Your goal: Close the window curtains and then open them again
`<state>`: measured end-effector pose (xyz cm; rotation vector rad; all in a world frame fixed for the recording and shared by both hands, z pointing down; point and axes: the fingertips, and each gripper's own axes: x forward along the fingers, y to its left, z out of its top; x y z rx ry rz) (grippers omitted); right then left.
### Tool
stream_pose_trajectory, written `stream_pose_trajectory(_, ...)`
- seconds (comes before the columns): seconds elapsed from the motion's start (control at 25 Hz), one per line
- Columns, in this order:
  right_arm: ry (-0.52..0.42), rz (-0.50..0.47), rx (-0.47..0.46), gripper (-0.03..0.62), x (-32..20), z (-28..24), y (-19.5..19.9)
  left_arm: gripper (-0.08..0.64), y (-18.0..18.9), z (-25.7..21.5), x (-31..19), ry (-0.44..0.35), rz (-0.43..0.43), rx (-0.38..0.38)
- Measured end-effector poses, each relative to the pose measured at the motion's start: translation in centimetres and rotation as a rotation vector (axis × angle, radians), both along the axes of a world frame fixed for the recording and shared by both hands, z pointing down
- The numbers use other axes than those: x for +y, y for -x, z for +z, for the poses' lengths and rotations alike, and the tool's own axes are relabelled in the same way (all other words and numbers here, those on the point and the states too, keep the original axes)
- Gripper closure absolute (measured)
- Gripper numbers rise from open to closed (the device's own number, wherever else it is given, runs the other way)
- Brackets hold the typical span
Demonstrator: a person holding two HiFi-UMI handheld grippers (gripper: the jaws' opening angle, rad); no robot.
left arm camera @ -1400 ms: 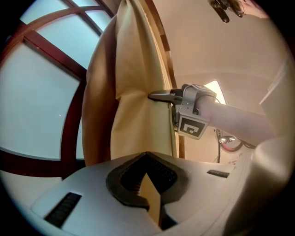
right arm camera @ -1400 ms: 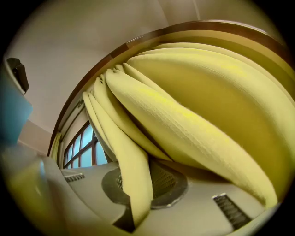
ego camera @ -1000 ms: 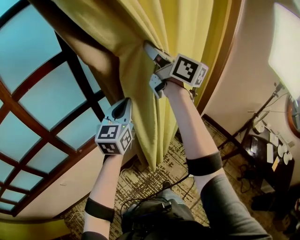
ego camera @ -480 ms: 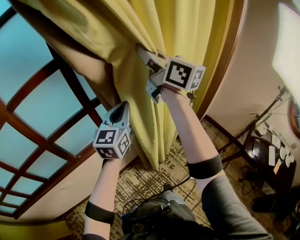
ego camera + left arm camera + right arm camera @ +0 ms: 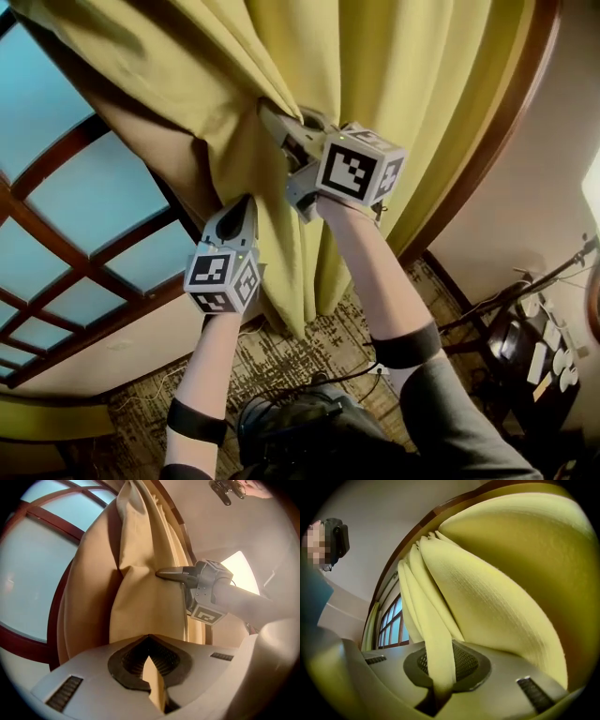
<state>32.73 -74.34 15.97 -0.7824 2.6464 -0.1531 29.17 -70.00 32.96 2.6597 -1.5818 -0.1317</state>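
My left gripper is the near, lower one. It is squeezed tight on a thin fold of the long yellow cloth curtain. My right gripper sits a bit higher and farther, pinching a fatter fold of the same edge. The curtain hangs long, top to bottom, bunched on the right. The brown wooden window with pale blue glass lies uncovered to the left, so I think I must pull left.
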Motion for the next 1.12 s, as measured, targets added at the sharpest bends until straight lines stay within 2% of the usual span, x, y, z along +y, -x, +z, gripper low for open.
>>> stream_pose_trajectory(0.16,0.014,-0.030,-0.033,0.546,-0.5,-0.4,-1.0,0.557,0.0,-0.5,-0.3,0.000,-0.053,-0.022)
stream_pose_trajectory(0.32,0.011,-0.016,-0.015,0.546,-0.4,0.4,0.7,0.557,1.7,-0.3,-0.3,0.006,-0.040,-0.035)
stream_pose_trajectory(0.56,0.017,0.096,0.013,0.548,-0.1,0.8,1.0,0.557,2.5,-0.6,0.0,0.001,0.049,-0.030)
stream_pose_trajectory(0.68,-0.004,0.166,0.063,0.551,0.0,0.5,0.9,0.557,2.6,-1.1,-0.1,-0.010,0.082,-0.014)
stream_pose_trajectory(0.84,-0.038,0.267,0.129,0.554,0.2,0.3,-0.7,0.557,0.8,-1.4,0.1,-0.012,0.135,-0.002)
stream_pose_trajectory(1.0,-0.072,0.274,0.130,0.554,-0.4,-0.4,-2.1,0.557,-1.0,-2.4,-0.6,-0.040,0.157,-0.003)
stream_pose_trajectory(1.12,-0.077,0.287,0.132,0.554,-0.8,-1.1,-3.7,0.557,-2.3,-2.6,-1.2,-0.032,0.168,0.012)
